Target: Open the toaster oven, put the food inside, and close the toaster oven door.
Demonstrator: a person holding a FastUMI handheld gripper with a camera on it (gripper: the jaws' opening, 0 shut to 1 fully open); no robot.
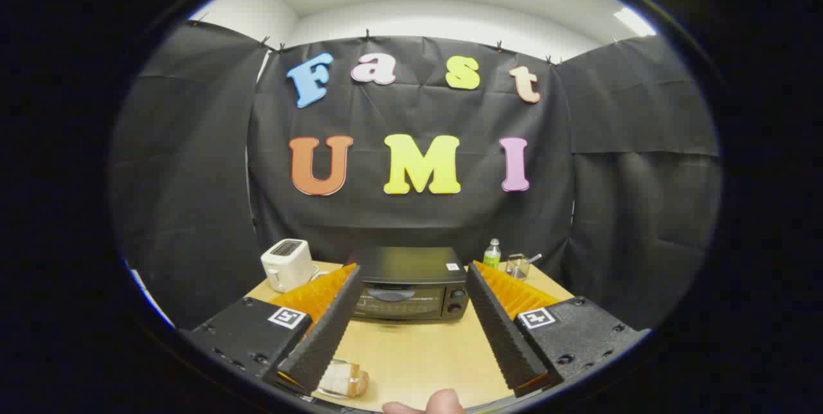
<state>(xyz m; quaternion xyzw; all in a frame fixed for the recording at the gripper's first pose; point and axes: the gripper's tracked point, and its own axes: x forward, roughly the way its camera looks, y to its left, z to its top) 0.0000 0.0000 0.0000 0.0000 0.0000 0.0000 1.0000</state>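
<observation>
- The gripper (411,271) hangs above a light wooden table (418,356), its two fingers spread wide and pinching nothing.
- A black box-shaped toaster oven (409,282) sits beyond and between the fingers, its glass door closed.
- A slice of bread on a clear plate (344,380) lies beside the left finger.
- A white pop-up toaster (287,264) stands left of the oven; a green-labelled bottle (492,253) and a clear glass jar (517,265) stand to its right.
- A fingertip (437,402) shows at the table's near edge.

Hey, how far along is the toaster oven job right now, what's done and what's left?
Nothing looks done yet. The toaster oven sits beyond the fingers with its door shut. The gripper is open and holds nothing. The bread slice lies on the table by the left finger. Left to do: open the door, put the bread in, close the door.
</observation>
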